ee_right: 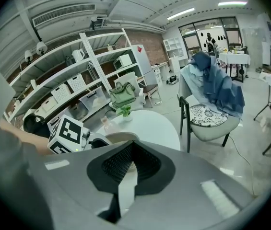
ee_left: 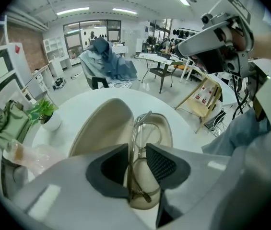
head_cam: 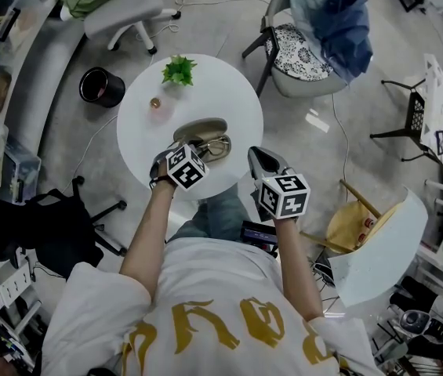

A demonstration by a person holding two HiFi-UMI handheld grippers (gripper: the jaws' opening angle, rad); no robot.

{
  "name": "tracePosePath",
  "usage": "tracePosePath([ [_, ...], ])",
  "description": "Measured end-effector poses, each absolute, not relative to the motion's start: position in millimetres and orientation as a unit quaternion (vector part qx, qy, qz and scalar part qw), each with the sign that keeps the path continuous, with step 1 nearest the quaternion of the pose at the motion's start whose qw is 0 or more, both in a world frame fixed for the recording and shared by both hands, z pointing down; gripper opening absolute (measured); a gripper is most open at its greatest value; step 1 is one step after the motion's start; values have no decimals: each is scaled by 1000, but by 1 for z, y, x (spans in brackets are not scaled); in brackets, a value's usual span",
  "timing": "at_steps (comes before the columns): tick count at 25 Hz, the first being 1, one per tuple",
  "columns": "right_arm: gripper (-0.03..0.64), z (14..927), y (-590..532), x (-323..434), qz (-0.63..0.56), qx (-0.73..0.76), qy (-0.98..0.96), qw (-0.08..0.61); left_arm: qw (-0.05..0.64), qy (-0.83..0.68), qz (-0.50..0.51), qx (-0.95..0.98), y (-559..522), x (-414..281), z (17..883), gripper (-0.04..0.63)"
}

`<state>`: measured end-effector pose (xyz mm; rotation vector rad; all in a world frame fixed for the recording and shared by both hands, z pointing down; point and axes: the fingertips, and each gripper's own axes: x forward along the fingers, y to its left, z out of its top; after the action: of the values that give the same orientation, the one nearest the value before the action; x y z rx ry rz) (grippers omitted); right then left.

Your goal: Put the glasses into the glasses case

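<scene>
Claw status: left claw (ee_left: 137, 148) has its jaws a little way apart, straddling the glasses (ee_left: 149, 132) without clamping them. The frame runs between the pads close against the left-hand one, with a clear gap to the right-hand one. Right claw (ee_right: 132, 143) is clenched on nothing, pads meeting at the tips. It hangs off to the right of the left claw, well apart from the work.

Location: the glasses sit directly ahead of and under the left claw's jaws, in the shallow tray half of the open glasses case (ee_left: 99, 128). One lens shows just past the fingertips; the hinge end lies below the jaws, nearer me. The lid half leans ahead and left of the claw. The case rests on the round white table (head_cam: 233, 100). I cannot tell whether the frame lies flat in the tray or is tipped on edge.

Handling, my judgement: light, thin and fragile. The rim is likely to flex and the folded arms to spring. The lenses would probably smear or scratch under ribbed pads. Best hold is on the rim near the bridge or at a hinge corner, gently, never across a lens.

Appearance: slim translucent olive-brown frame, rounded clear lenses. The case is a tan oval shell with a pale lining.
</scene>
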<state>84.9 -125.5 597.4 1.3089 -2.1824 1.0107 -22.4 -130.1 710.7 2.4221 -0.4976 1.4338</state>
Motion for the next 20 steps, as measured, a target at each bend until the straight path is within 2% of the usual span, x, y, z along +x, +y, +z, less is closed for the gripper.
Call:
tracePosePath([
  [8, 21, 576, -124, 63, 379, 445, -798, 147, 140, -202, 476, 845, -142, -31, 701, 118],
  [13, 23, 574, -124, 59, 353, 445, -804, 176, 140, -220, 460, 849, -146, -36, 692, 118],
  [20, 23, 565, -122, 56, 336, 453, -806, 179, 152, -263, 415, 858, -154, -45, 667, 118],
])
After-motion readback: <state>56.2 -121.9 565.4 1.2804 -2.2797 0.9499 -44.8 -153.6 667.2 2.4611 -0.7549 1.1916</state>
